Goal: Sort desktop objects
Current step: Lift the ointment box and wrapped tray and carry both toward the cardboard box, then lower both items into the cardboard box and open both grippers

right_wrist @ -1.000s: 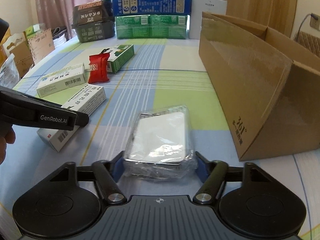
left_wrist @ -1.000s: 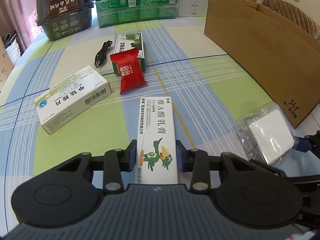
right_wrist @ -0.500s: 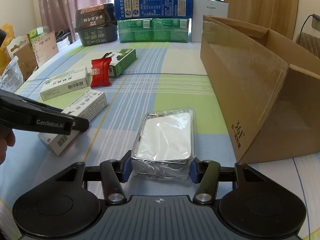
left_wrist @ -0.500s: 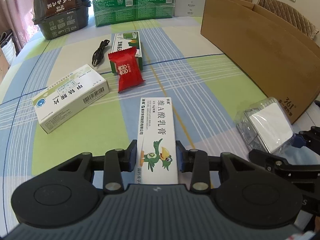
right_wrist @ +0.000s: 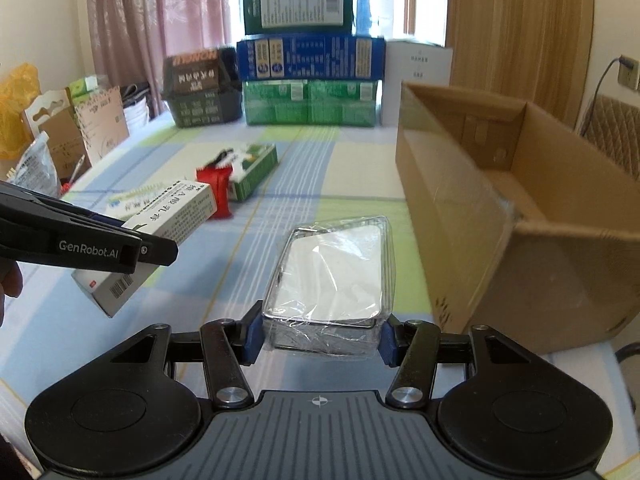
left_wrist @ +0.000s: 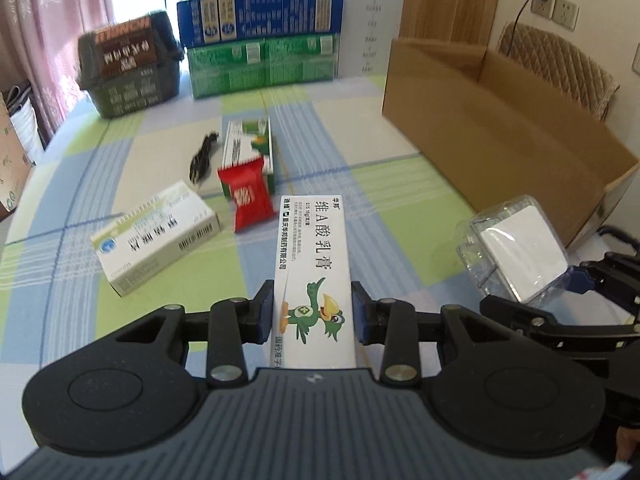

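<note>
My left tool [left_wrist: 313, 316] grips the ointment box [left_wrist: 314, 268], my right tool [right_wrist: 322, 338] the wrapped tin [right_wrist: 332, 276]; the open carton [right_wrist: 516, 216] lies at two o'clock, nearer my right.

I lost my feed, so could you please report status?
Left gripper shut on ointment box. Right gripper shut on wrapped tin. Carton open, path clear.

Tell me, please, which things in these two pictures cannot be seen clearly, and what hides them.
- Cardboard box floor: right wrist view, its near wall hides most; the picture edge cuts its right end.
- Black cable: right wrist view, almost all behind the red snack packet.
- Ointment box near end: left wrist view, under the left gripper body.
- Dark tub label: left wrist view, blurred.
- Wrapped tin: contents unseen inside.
</note>
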### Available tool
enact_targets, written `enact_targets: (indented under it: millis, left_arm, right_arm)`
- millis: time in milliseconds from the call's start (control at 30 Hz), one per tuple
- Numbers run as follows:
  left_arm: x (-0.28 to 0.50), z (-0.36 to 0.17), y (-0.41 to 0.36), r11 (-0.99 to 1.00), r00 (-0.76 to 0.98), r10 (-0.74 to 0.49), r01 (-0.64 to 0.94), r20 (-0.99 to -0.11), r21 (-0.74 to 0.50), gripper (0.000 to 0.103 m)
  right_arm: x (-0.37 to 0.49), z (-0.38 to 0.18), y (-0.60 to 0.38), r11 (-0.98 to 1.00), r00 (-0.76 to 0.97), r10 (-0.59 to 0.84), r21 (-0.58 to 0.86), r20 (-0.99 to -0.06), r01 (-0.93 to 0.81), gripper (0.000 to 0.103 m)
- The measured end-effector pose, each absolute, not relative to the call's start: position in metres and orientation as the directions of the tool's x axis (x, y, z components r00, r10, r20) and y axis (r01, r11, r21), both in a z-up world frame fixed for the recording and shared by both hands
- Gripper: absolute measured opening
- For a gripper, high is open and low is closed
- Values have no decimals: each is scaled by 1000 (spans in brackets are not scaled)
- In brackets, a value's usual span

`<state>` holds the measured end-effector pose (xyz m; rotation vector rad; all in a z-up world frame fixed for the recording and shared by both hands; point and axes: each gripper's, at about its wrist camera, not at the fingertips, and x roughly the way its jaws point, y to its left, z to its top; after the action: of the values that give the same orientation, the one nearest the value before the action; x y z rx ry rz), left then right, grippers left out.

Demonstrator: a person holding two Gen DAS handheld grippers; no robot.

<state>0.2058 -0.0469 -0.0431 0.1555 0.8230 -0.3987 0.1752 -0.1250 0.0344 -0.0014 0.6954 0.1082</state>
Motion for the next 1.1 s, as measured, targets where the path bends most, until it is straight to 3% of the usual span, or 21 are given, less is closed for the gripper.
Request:
enact_targets:
  millis: [633, 1100]
  left_arm:
    - [149, 39, -125, 879, 641, -374, 475, -671, -36, 33]
    - [161, 58, -224, 812, 583, -469, 580, -663, -63, 33]
  right_arm:
    - [141, 125, -198, 998, 855, 55, 52, -515, -33, 52]
    - [154, 124, -296, 997, 844, -56, 9, -534, 72, 52]
